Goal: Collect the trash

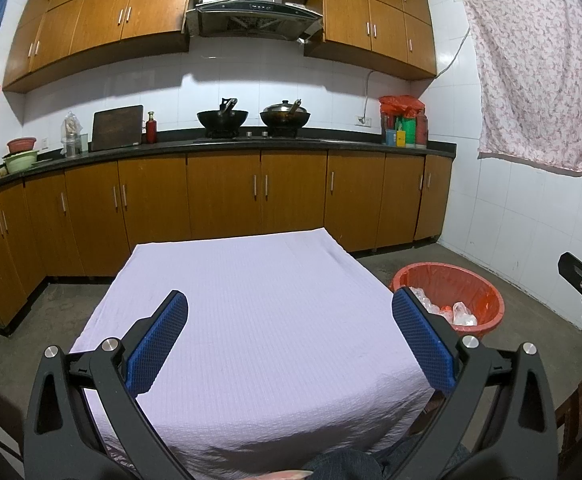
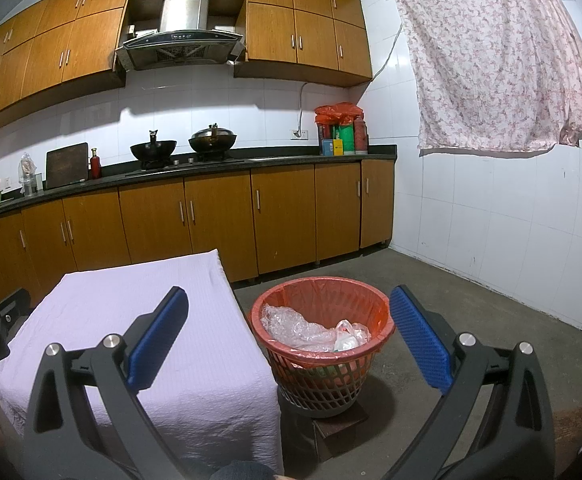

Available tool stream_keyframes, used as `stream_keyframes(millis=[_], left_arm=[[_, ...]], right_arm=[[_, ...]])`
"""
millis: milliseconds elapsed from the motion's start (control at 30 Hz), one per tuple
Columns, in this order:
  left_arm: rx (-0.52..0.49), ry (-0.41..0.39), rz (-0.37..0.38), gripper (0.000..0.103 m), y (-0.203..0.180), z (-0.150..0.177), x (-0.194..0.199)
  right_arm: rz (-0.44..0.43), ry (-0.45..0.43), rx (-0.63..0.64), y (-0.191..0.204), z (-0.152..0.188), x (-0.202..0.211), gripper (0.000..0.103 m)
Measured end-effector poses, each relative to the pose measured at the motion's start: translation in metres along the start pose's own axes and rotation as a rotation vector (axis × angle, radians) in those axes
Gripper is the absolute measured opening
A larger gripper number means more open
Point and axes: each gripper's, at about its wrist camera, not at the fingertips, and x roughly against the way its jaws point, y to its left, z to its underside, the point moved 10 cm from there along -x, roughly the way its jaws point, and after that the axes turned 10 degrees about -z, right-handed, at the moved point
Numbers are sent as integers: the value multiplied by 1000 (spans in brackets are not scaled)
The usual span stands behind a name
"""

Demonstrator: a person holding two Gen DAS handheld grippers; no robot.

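A grey mesh trash basket [image 2: 319, 384] lined with a red bag stands on the floor right of the table; it also shows in the left wrist view [image 1: 487, 312]. Crumpled clear plastic trash [image 2: 311, 328] lies inside it. My left gripper [image 1: 289, 332] is open and empty above the lilac-covered table [image 1: 251, 320]. My right gripper [image 2: 289, 332] is open and empty, held above the table's right edge and the basket. No trash shows on the cloth [image 2: 131, 320].
Wooden cabinets and a dark counter [image 1: 251, 144] with two woks run along the back wall. A floral cloth [image 2: 499, 60] hangs on the tiled right wall. The basket sits on a small dark block [image 2: 339, 424] on the concrete floor.
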Motion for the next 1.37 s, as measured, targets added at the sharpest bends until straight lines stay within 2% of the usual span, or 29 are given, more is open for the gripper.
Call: stream_keyframes(millis=[1367], left_arm=[[-5,9,2,101,4,6,-1]], right_arm=[[0,-1,-3,-1,0,1,99]])
